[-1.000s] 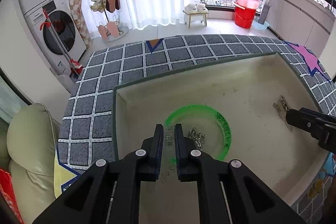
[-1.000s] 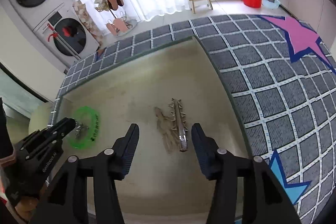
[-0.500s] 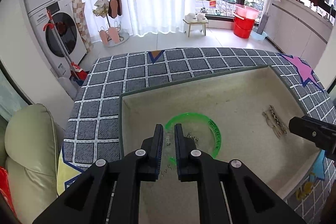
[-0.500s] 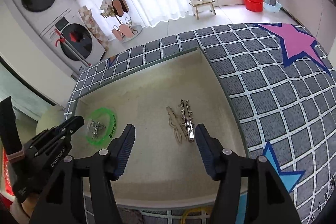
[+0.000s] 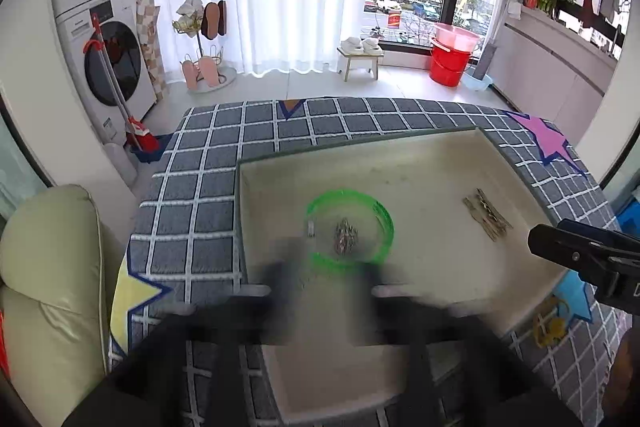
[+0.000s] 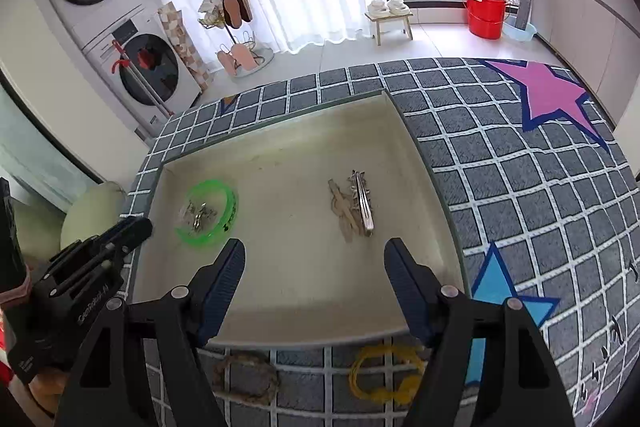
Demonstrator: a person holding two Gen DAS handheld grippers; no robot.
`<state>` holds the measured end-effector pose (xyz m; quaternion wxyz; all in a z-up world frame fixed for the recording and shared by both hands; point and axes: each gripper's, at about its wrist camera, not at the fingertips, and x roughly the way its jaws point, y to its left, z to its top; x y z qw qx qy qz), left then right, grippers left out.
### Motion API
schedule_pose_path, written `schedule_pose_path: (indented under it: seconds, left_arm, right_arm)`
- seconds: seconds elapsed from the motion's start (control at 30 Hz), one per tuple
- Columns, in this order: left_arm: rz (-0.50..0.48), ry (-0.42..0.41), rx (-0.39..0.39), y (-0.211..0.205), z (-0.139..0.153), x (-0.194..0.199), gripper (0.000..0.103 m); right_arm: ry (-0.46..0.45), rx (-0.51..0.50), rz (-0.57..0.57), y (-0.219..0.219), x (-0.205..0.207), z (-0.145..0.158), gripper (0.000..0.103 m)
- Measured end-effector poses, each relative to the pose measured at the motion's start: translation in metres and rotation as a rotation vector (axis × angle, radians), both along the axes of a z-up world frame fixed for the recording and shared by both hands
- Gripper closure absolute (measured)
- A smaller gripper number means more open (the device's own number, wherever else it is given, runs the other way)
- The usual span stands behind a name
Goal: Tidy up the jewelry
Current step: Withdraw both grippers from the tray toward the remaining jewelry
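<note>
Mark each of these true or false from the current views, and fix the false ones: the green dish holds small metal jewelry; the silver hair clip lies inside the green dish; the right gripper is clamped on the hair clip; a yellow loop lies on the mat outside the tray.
1. The green dish holds small metal jewelry. True.
2. The silver hair clip lies inside the green dish. False: it lies on the tray floor, apart from the dish, beside a tan clip.
3. The right gripper is clamped on the hair clip. False: its jaws are open and empty, short of the clip.
4. A yellow loop lies on the mat outside the tray. True.
</note>
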<state>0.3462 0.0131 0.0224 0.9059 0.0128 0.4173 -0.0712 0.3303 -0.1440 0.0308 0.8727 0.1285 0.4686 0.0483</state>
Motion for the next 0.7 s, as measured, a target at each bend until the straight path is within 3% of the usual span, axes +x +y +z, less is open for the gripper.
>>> schedule_pose_path:
  seconds: [0.07,0.1,0.23,0.27,0.37,0.4,0.43,0.7]
  left_arm:
    - [0.024,-0.049,0.022,0.003,0.002,-0.011,0.0]
    - [0.013,-0.055,0.024,0.003,0.003,-0.015,0.0]
    - [0.006,-0.067,0.035,0.004,0.008,-0.029,0.0]
    - [0.005,-0.075,0.036,0.005,0.01,-0.034,0.0]
    - [0.003,-0.087,0.03,0.008,0.016,-0.045,0.0]
    - [0.0,-0.084,0.025,0.009,0.017,-0.049,0.0]
    - [-0.003,-0.08,0.02,0.012,0.018,-0.053,0.0]
    - [-0.06,-0.049,0.0,0.015,0.013,-0.093,0.0]
  right_arm:
    - [-0.004,-0.005,0.002,0.001,-0.005,0.003,0.026]
    - [-0.006,-0.011,0.004,0.002,-0.008,0.004,0.021]
    - [-0.014,-0.017,0.007,0.004,-0.021,0.01,0.021]
    - [-0.019,-0.014,0.011,0.005,-0.025,0.011,0.014]
    - [-0.056,-0.019,0.011,0.006,-0.039,0.018,0.012]
    - [-0.064,-0.015,0.015,0.007,-0.042,0.02,0.002]
    - [-0.071,-0.005,0.017,0.006,-0.047,0.022,0.0]
    - [-0.049,-0.015,0.004,0.001,-0.078,0.036,0.0]
